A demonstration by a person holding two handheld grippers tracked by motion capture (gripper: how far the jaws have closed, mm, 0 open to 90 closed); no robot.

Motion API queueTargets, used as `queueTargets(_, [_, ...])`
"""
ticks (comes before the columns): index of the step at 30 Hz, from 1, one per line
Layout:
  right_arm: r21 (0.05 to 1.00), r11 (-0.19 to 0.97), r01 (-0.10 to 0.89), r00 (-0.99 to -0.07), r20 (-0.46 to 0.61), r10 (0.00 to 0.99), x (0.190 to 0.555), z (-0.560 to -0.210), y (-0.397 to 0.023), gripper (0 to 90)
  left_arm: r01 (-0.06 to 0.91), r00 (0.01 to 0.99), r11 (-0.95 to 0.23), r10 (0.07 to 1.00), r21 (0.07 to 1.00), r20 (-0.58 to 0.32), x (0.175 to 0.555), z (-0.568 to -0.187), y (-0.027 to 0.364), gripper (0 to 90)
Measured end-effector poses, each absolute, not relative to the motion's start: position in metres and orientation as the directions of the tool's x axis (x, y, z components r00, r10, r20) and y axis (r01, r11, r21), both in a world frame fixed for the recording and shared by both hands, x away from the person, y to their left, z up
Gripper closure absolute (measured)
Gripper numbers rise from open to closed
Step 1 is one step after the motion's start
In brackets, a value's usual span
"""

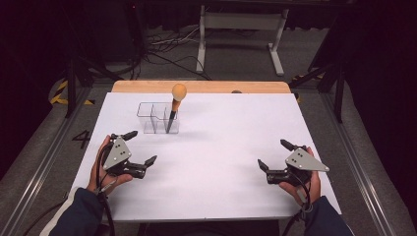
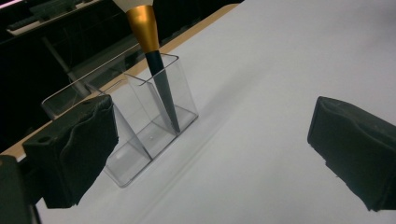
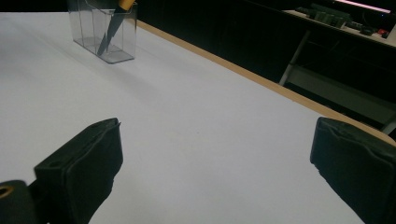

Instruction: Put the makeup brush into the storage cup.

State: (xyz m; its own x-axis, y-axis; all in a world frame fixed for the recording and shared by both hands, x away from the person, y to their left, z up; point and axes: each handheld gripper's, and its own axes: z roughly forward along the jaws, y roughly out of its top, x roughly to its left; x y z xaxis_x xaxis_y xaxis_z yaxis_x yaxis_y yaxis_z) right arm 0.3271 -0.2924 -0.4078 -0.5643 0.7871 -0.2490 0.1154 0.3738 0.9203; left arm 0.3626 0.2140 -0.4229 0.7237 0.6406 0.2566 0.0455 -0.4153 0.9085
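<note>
Left gripper (image 1: pixel 141 147) at eight o'clock on the white table (image 1: pixel 216 147), jaws spread, empty. Clear divided holder (image 1: pixel 158 118) at eleven o'clock, makeup brush (image 1: pixel 175 106) leaning in its right compartment; brush head cropped in the left gripper view, round and orange from above. Right gripper (image 1: pixel 273 154) at four o'clock, jaws released.

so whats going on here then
A person holds a claw in each hand over a white table. Both the left claw and the right claw are open and hold nothing. Toward the far side stands a clear plastic organiser with compartments; a brush with a round orange head, gold collar and black handle leans in its right compartment. Neither claw touches it.
</note>
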Motion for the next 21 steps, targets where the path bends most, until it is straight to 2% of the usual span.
queueTargets(21, [0.915,0.382,0.128,-0.567,-0.248,0.785,0.329,-0.411,-0.293,2.6,0.142,0.719,-0.372,0.676,0.917,0.162,0.355,-0.442,0.238,2.3])
